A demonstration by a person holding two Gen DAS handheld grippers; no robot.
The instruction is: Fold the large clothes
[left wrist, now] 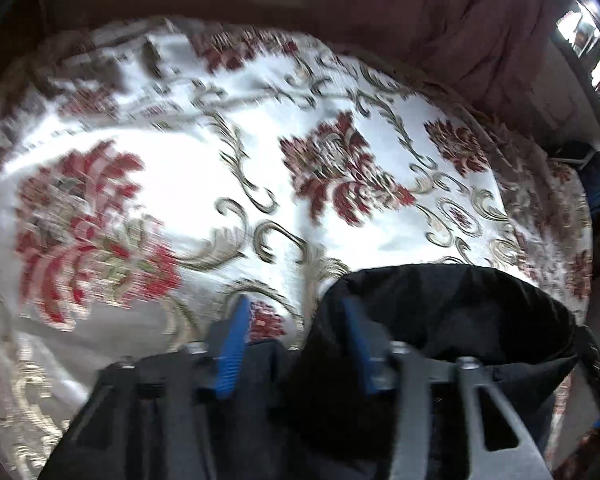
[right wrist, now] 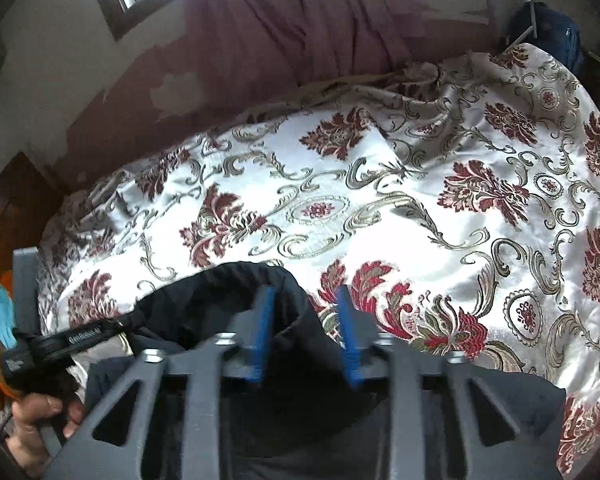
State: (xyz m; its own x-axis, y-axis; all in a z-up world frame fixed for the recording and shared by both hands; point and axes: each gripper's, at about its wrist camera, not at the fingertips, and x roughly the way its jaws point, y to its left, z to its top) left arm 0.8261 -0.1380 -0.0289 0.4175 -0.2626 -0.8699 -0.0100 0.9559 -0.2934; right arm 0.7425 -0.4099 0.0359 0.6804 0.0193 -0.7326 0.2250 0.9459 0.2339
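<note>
A black garment (left wrist: 452, 320) hangs bunched between both grippers above a bed with a white, red-flowered cover (left wrist: 188, 184). My left gripper (left wrist: 296, 344) has blue pads; its jaws stand apart, and the cloth drapes over the right pad (left wrist: 358, 344) and under the fingers. In the right wrist view the same garment (right wrist: 220, 300) lies over the left pad (right wrist: 262, 332) of my right gripper (right wrist: 304, 336), whose jaws also stand apart. Whether either gripper pinches cloth lower down is hidden. The left wrist view is blurred by motion.
The flowered bedcover (right wrist: 420, 208) fills both views. A maroon curtain (right wrist: 300, 20) and a peeling wall stand behind the bed. A hand on the other gripper's handle (right wrist: 40, 412) shows at lower left. A dark blue bag (right wrist: 556, 36) hangs at the far right.
</note>
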